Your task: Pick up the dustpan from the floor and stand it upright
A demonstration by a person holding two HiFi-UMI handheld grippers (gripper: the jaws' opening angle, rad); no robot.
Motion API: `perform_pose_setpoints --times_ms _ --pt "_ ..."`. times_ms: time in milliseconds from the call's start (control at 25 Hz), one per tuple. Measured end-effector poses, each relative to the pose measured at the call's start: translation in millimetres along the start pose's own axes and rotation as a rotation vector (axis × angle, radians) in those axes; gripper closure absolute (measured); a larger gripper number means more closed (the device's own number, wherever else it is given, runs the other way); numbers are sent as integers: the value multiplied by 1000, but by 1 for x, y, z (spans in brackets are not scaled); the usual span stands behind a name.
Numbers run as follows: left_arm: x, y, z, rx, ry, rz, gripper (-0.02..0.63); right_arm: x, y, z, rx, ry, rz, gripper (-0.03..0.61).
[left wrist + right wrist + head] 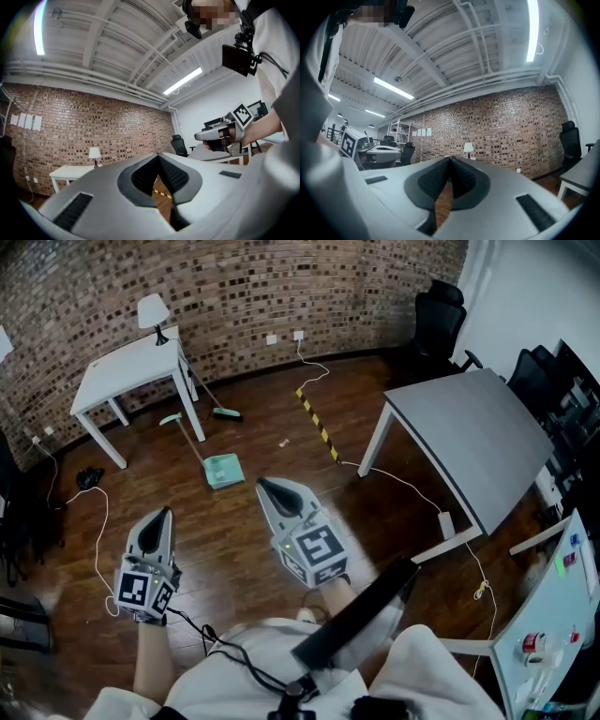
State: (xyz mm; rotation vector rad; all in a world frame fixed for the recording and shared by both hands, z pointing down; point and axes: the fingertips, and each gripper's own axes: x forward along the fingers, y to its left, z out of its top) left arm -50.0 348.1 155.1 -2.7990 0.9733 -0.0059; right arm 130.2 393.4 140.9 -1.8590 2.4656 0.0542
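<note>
Both pairs of jaws were pressed together, nothing btwn them. R gripper (267, 487) was nearer than L gripper (165, 515) to the dustpan (223, 470). It lay flat on the floor (281, 409) just ahead-left of R's tips, handle (187, 439) running away twd the white table (122, 367).

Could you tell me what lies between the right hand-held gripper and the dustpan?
Only bare wooden floor separates the right hand-held gripper and dustpan, seen in head view.
</note>
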Motion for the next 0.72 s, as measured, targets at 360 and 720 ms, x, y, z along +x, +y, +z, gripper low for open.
perform_pose_setpoints --times_ms 360,720 --pt "-3 5 0 -1 -1 2 604 -2 0 -5 1 12 -23 600" --pt "-6 8 -2 -5 -5 12 604 -4 3 -8 -3 18 -16 600"
